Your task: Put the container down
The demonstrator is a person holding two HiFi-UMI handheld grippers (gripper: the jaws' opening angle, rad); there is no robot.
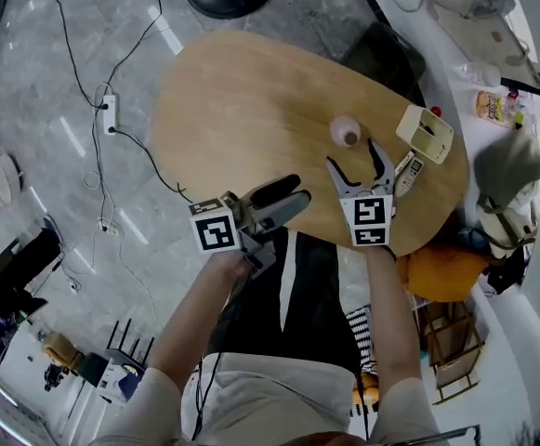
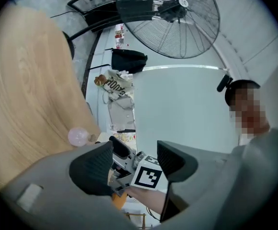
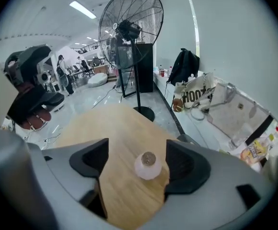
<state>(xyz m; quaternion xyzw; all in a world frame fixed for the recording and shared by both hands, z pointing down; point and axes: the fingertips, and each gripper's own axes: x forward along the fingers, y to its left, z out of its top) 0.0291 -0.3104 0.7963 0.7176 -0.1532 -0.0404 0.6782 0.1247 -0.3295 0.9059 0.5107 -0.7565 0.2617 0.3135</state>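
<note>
The container [image 1: 345,131] is a small, pale pink, round jar with a dark metallic top. It stands upright on the oval wooden table [image 1: 242,91], right of the table's middle. My right gripper [image 1: 351,153] is open just short of it, jaws pointing at it and touching nothing. In the right gripper view the container [image 3: 148,165] sits slightly ahead of the gap between the jaws. My left gripper [image 1: 293,193] hovers at the table's near edge, open and empty. In the left gripper view the container [image 2: 77,136] shows far to the left, and the right gripper's marker cube [image 2: 148,176] lies beyond the jaws.
A cream box [image 1: 425,133] and a remote-like device [image 1: 407,173] lie at the table's right edge. An orange object [image 1: 441,272] sits below that edge. A power strip [image 1: 109,114] with cables lies on the floor at the left. A standing fan [image 3: 129,28] is beyond the table's far end.
</note>
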